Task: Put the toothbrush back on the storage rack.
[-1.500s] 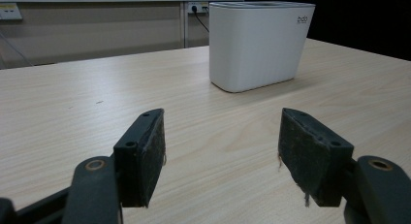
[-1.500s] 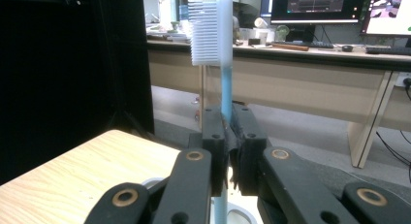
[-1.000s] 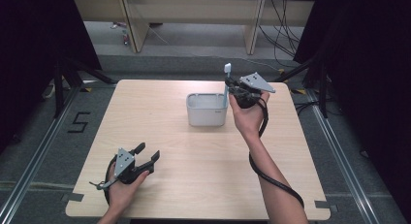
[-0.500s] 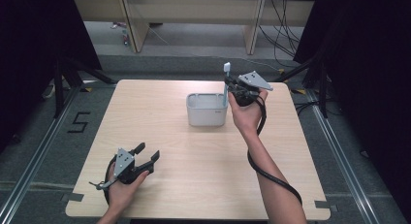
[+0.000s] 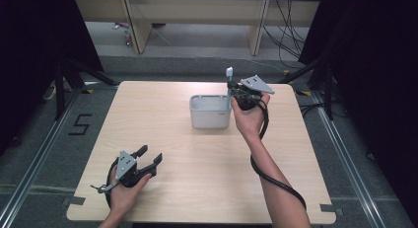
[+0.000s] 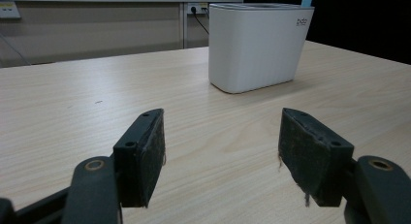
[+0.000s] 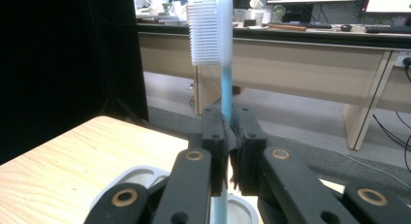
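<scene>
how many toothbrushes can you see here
1. The toothbrush stands upright, bristle head up, clamped in the right gripper above the white holder at the table's far side. More could be hidden inside the holder.

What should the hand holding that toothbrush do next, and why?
Probably lower it a little further. The right gripper is shut on the toothbrush, upright, bristles up, its handle already reaching down into the white holder.

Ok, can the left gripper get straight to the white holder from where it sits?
Probably yes. The left gripper is open, facing the white holder across bare table. The right gripper holds a toothbrush over the holder's right end, which may crowd that side.
</scene>
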`<act>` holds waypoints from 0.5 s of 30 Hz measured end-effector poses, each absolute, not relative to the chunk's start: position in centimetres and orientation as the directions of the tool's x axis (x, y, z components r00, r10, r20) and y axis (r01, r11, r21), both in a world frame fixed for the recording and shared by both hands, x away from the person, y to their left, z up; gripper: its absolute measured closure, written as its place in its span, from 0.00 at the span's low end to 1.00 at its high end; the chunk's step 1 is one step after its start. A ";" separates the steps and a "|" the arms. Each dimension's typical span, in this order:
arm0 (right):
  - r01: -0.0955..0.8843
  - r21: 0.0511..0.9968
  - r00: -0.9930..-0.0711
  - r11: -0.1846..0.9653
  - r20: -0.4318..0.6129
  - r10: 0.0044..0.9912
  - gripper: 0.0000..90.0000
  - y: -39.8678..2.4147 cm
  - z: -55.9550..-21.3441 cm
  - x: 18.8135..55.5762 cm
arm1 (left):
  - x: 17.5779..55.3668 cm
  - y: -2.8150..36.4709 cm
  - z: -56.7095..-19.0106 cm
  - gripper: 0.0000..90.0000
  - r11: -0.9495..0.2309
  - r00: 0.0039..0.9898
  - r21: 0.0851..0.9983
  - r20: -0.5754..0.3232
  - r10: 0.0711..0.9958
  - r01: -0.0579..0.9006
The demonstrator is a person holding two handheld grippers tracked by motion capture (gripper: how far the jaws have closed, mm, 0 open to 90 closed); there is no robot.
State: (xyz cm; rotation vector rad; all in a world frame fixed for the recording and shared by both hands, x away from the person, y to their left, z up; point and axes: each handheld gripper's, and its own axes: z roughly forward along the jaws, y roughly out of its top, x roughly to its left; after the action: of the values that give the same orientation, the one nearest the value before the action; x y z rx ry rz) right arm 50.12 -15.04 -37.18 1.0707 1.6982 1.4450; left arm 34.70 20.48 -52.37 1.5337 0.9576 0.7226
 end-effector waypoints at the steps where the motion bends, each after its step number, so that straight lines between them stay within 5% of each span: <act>1: 0.170 0.984 -0.451 0.051 0.031 0.892 0.95 -15.0 -37.2 50.1 | 34.7 20.5 -52.4 0.37 -0.037 0.481 0.982 -0.058 0.875 0.185; 15: 0.188 0.981 -0.440 0.049 0.039 0.897 0.95 -15.2 -38.2 50.3 | 34.7 20.5 -52.4 0.37 -0.037 0.481 0.982 -0.058 0.875 0.186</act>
State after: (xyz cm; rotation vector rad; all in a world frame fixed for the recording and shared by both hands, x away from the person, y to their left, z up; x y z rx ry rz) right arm 50.29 -15.18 -38.22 1.0982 1.6996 1.4376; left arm 34.70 20.47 -52.36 1.5346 0.9582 0.7219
